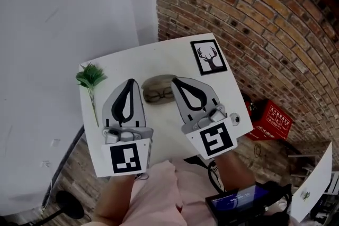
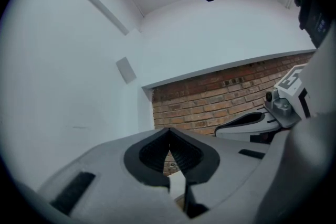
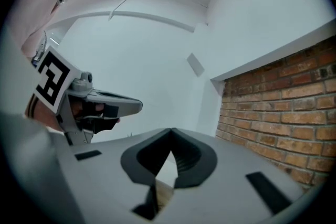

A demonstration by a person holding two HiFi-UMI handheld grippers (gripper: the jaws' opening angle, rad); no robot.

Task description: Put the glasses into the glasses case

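Note:
Dark-framed glasses (image 1: 158,96) lie in an open olive-brown glasses case (image 1: 157,82) at the middle of the white table (image 1: 175,61). My left gripper (image 1: 131,81) is held up above the table just left of the case, its jaws shut with nothing between them. On the other side of the case my right gripper (image 1: 174,80) hovers the same way, shut and empty. In the left gripper view the jaws (image 2: 169,131) meet at their tips and face a brick wall. The right gripper view shows its jaws (image 3: 171,131) closed together too. Neither gripper view shows the glasses or the case.
A green plant sprig (image 1: 91,77) lies at the table's left edge. A framed deer picture (image 1: 209,56) lies at the far right corner. A red crate (image 1: 273,120) stands on the floor to the right. A brick wall (image 1: 254,13) and a white wall border the table.

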